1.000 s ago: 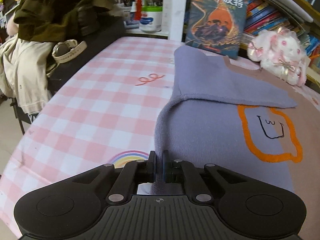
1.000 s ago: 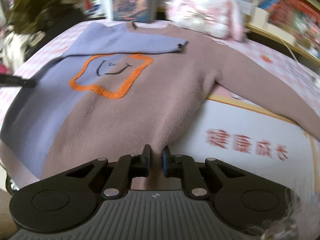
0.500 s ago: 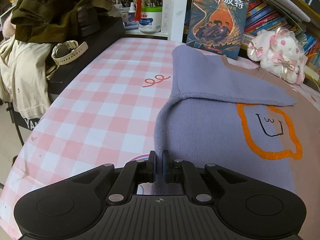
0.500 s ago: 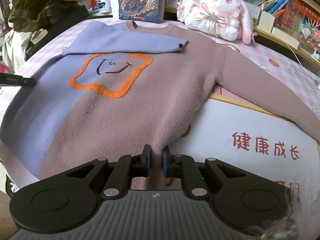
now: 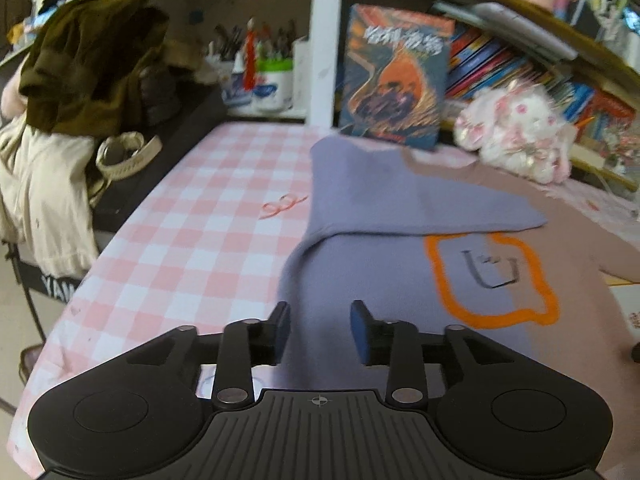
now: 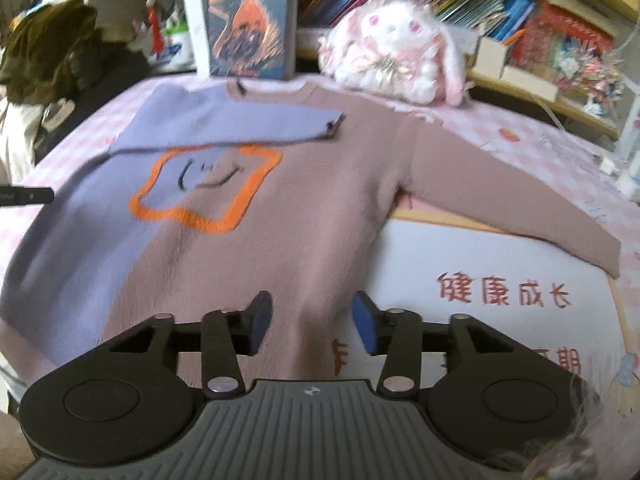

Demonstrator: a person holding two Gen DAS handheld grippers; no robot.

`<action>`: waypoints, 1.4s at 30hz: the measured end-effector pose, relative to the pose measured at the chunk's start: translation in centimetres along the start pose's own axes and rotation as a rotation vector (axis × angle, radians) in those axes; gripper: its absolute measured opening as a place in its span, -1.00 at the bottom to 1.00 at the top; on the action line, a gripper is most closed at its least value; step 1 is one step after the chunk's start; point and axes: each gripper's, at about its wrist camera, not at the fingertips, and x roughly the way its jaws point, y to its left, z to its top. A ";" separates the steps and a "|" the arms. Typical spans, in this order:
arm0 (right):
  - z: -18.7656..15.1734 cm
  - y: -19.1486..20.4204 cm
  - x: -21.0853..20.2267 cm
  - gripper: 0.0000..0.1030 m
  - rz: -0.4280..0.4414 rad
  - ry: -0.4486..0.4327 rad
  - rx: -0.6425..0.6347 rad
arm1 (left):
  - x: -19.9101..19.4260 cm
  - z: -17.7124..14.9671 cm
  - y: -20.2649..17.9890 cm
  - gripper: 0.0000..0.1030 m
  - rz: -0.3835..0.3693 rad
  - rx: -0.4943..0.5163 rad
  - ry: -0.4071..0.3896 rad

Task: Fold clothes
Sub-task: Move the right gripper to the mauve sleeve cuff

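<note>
Both sets of jaws are now standing released, where half a second ago each was clenched on the sweater's near hem. The left gripper (image 5: 319,332) is hovering over the purple left edge of the sweater (image 5: 400,280), and the right gripper (image 6: 312,326) over its brown right edge. The sweater (image 6: 312,200) is lying flat on the bench (image 5: 192,232), its purple sleeve (image 6: 240,128) folded across the chest and the brown sleeve (image 6: 520,208) stretching out right. Probably the hem is now placed and that sleeve comes next. At the far left, a pen cup (image 5: 276,80) is holding pens.
</note>
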 end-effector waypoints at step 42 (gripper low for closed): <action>-2.8 -8.3 -3.6 0.30 -0.136 -0.063 0.173 | 0.1 -1.6 -12.8 0.43 -0.110 0.135 0.033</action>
